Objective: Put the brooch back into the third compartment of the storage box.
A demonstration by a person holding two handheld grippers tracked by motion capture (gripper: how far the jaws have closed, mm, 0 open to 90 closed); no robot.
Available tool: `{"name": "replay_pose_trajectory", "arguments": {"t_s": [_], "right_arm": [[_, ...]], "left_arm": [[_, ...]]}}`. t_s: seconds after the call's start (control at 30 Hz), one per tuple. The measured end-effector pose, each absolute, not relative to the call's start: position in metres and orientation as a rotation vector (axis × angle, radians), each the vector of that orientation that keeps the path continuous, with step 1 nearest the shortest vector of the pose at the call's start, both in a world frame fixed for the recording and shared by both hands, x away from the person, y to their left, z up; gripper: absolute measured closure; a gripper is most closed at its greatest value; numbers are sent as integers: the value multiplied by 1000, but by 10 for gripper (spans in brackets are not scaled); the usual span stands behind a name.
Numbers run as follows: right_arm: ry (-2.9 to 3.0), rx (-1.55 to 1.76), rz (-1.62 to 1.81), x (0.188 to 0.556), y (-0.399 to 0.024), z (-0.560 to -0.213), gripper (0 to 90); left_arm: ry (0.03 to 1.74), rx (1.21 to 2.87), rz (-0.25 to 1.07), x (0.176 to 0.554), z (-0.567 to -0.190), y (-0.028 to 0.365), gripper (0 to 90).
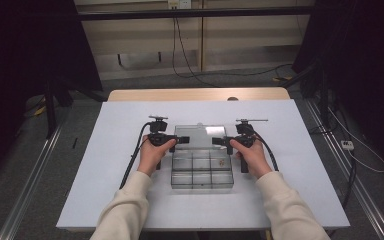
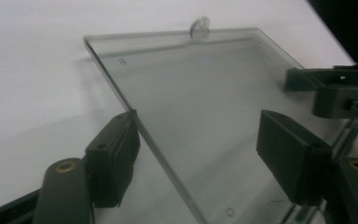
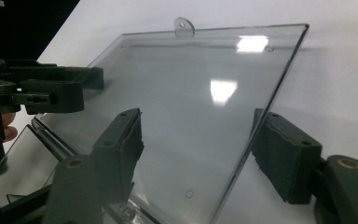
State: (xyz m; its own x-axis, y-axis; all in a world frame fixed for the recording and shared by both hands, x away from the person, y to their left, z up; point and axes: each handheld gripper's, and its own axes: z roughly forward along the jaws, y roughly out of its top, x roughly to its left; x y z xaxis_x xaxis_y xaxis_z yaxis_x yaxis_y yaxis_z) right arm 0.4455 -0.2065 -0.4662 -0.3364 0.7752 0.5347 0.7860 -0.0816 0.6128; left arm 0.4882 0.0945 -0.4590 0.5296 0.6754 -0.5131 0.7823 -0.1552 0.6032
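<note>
High view: a clear compartment box point(image 1: 202, 170) sits mid-bench point(image 1: 130, 200), its lid point(image 1: 200, 134) raised toward 12 o'clock, the left gripper point(image 1: 184, 140) and right gripper point(image 1: 217, 141) at its side edges.

Left gripper view: jaws wide open, straddling the lid's edge, gripping nothing.

Right gripper view: jaws likewise open astride the opposite edge.

Small item in one compartment of the box point(image 1: 202, 170), near its right side: too small to identify. Lid point(image 2: 200, 116) cut off by the bottom edge in both gripper views. Contact between jaws and lid edges: not discernible. Far end of the table point(image 1: 130, 150) beyond the box partly covered by a white sheet.
</note>
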Motion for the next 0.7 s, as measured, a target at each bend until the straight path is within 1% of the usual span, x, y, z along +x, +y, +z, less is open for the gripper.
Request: {"name": "replay_pose_trajectory", "arguments": {"t_s": [0.07, 0.23, 0.43, 0.7], "right_arm": [[-2162, -1791, -1442, 445, -206, -463, 359], [-2235, -1724, -1514, 441, -208, -453, 458], [-2319, -1682, -1583, 435, -209, -441, 529], [-2393, -1597, -1644, 426, -214, -433, 591]], "left_arm": [[1170, 1905, -118, 488, -454, 94, 319], [1092, 1906, -42, 483, -441, 92, 391], [1018, 1885, -38, 478, -429, 94, 396], [937, 1909, 12, 467, -417, 98, 448]]}}
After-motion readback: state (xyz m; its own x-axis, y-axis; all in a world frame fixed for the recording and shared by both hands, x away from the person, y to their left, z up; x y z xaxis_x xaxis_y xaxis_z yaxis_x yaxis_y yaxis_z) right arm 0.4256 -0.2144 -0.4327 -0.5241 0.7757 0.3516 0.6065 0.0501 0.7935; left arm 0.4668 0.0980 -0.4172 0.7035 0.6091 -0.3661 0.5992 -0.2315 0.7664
